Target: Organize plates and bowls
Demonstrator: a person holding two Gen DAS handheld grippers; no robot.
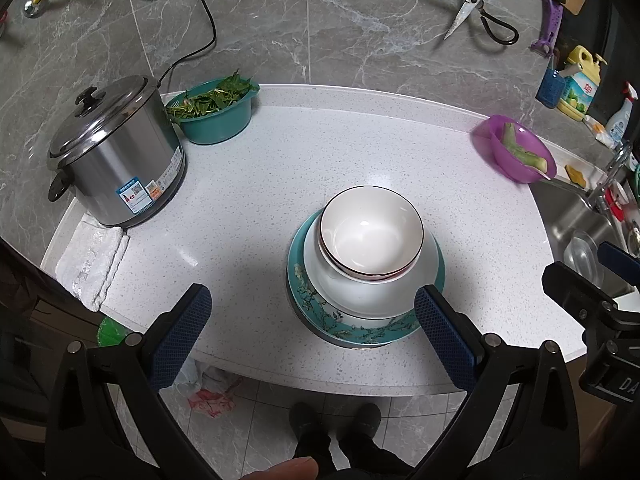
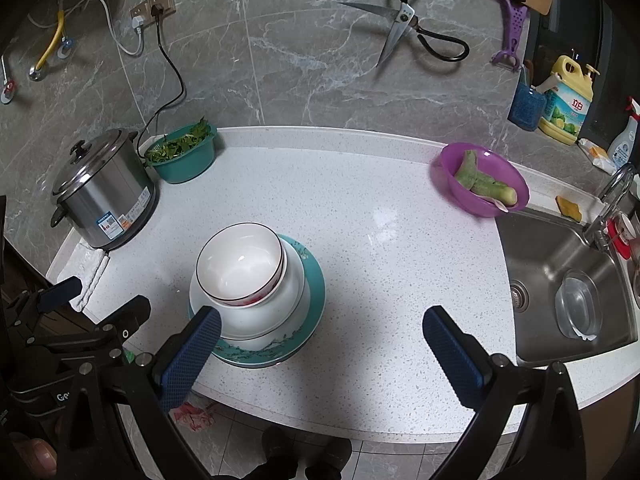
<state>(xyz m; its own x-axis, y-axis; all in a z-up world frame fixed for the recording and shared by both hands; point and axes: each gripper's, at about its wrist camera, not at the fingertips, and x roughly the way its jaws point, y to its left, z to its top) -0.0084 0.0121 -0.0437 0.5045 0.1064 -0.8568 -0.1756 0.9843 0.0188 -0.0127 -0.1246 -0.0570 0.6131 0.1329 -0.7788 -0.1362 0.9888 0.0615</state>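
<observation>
On the white speckled countertop (image 1: 320, 152) stands a single stack of crockery: a teal plate with a blossom pattern (image 1: 356, 330) at the bottom, a white plate (image 1: 360, 300) on it, and nested on top a white bowl with a dark rim (image 1: 371, 232), under which the red-marked edge of a second bowl (image 1: 376, 278) shows. The stack sits near the front edge of the counter, roughly midway between the steel rice cooker (image 1: 116, 152) and the sink (image 2: 560, 280). The left gripper (image 1: 312, 332) is held low before the counter edge, its blue-padded jaws spread wide and holding nothing; the stack lies ahead of it and toward its right finger (image 1: 444, 340), which overlaps the teal plate's rim in the view, though contact cannot be confirmed. The right gripper (image 2: 320, 356) is likewise spread wide and empty, over bare counter to the right of the stack; its left finger (image 2: 192, 356) overlaps the stack's near edge in its own view, contact again undetermined. Behind the cooker sits a teal basin of leafy greens (image 1: 216, 110). A purple bowl holding green vegetable pieces (image 2: 480, 180) stands near the sink's back corner. A folded white cloth (image 1: 92, 264) lies touching the cooker's base. Kitchen scissors (image 2: 404, 24) hang on the grey marble wall. A clear glass bowl (image 2: 578, 306) rests in the sink.
</observation>
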